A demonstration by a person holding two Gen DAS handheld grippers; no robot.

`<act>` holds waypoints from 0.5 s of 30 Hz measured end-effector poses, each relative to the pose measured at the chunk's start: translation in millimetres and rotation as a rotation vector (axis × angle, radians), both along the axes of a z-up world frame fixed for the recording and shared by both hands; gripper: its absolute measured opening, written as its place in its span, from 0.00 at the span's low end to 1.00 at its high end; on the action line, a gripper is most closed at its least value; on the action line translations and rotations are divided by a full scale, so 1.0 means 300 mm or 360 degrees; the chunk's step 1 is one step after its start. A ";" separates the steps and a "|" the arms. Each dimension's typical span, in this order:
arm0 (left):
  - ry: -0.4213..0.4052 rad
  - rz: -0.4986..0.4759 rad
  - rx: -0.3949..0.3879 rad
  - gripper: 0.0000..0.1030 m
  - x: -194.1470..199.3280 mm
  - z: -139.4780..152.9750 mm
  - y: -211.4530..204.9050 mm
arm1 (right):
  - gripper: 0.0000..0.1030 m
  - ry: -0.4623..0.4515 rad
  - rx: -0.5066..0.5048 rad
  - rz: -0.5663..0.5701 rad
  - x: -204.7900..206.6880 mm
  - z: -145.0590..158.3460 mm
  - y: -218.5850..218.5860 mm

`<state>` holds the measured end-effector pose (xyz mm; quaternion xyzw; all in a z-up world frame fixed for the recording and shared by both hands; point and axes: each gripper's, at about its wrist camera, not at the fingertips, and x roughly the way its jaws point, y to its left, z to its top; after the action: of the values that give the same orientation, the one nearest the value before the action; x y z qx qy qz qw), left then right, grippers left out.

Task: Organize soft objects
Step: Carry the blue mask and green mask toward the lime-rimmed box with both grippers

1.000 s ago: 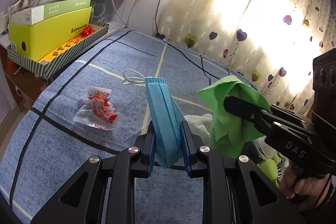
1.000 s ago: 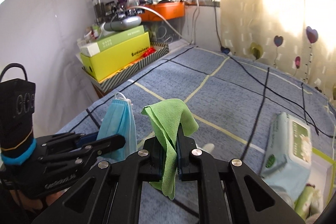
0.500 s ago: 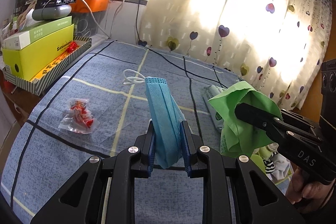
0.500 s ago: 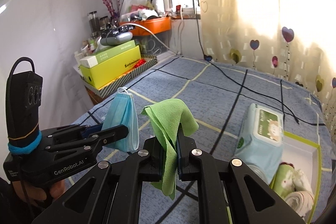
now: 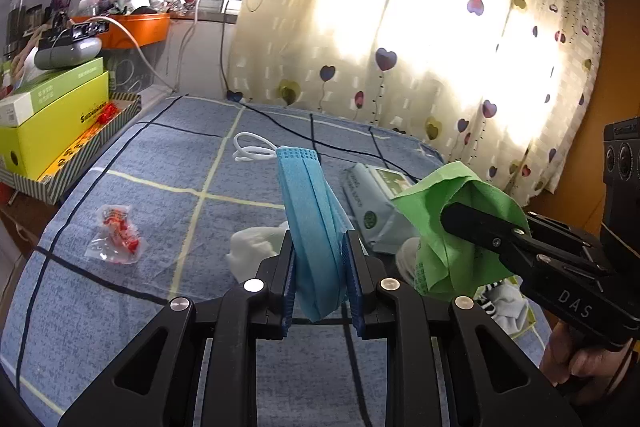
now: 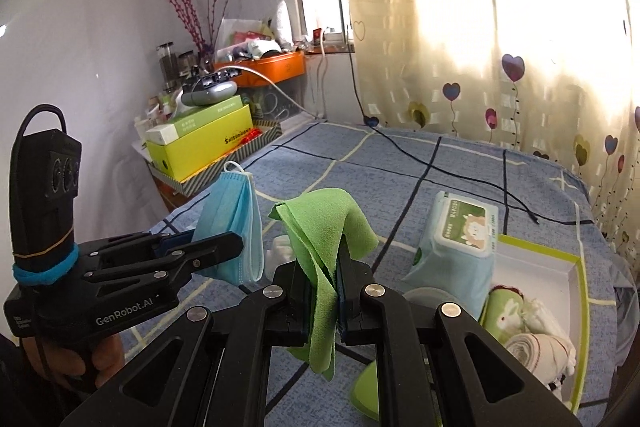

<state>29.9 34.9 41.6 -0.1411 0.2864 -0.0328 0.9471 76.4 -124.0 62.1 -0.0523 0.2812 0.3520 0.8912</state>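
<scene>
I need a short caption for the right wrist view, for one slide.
Right gripper clamps a green cloth above the blue bedspread, beside the left gripper holding a blue face mask.

Heart-print curtain [image 5: 460,39], yellow box [image 6: 200,147] on striped tray, orange basin [image 6: 276,67], black cable [image 6: 436,167] across blue bedspread [image 5: 160,147]

Open bedspread [image 5: 168,155] left; snack packet [image 5: 116,237] there. Wipes pack [image 6: 460,239], tray [image 6: 560,263] crowd right.

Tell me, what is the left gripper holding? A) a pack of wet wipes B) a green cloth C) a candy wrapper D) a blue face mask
D: the left gripper is shut on the blue face mask, while the green cloth is in the right gripper.
</scene>
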 end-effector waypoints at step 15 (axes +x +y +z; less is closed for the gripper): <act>-0.0020 -0.0164 0.0036 0.22 0.033 0.033 -0.151 | 0.09 -0.0004 0.0050 -0.0126 -0.010 -0.008 -0.154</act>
<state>39.8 -10.5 51.5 -0.1154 0.2878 -0.0791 0.9474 73.5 -170.1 59.7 -0.0275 0.2762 0.3210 0.9055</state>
